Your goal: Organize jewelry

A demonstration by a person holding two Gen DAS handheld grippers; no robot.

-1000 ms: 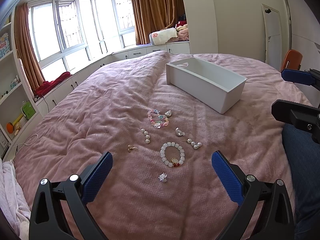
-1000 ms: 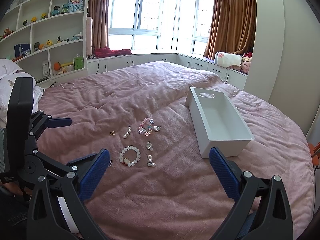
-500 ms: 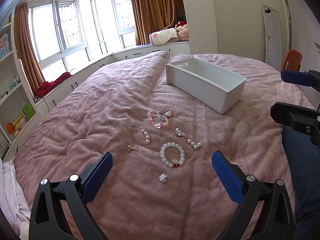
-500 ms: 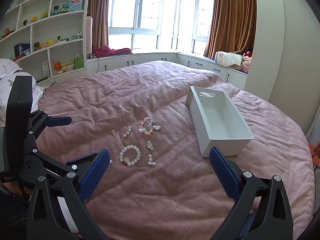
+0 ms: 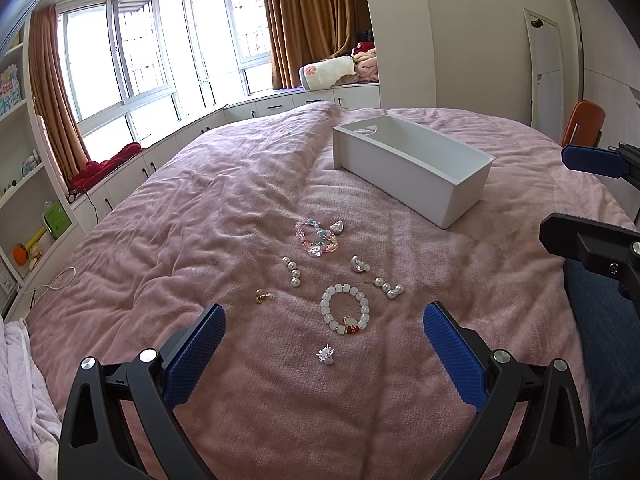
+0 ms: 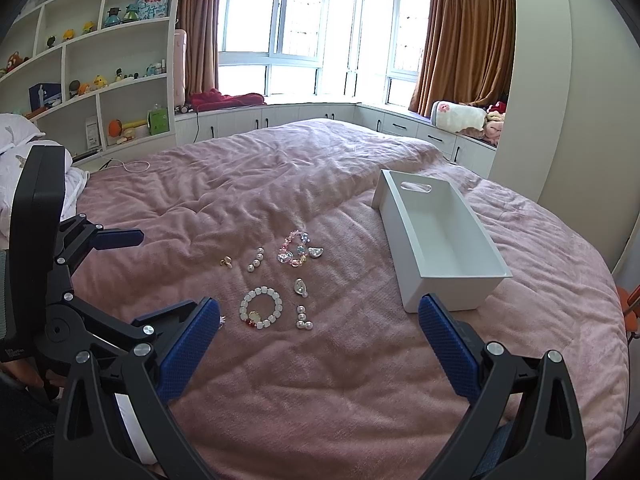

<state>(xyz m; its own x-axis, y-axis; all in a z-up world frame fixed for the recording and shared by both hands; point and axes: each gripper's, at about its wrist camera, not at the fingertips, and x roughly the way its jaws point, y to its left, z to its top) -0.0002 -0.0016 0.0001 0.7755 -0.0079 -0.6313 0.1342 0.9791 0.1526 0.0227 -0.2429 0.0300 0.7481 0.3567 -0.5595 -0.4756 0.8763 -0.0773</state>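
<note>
Nothing has shifted: both tools, left [image 5: 323, 346] and right [image 6: 319, 332], stay spread wide and empty above the jewelry [image 5: 345, 314] mid-bed [image 5: 200, 208].

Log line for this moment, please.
phase: pre-grasp | left hand-held gripper: open, empty | right hand-held gripper: open, empty | jewelry: on pink blanket | white box: empty

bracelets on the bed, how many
2. The white bead bracelet lies nearest the left claw; the pastel bracelet lies farther off, toward the white box. Nothing seems hidden.
</note>
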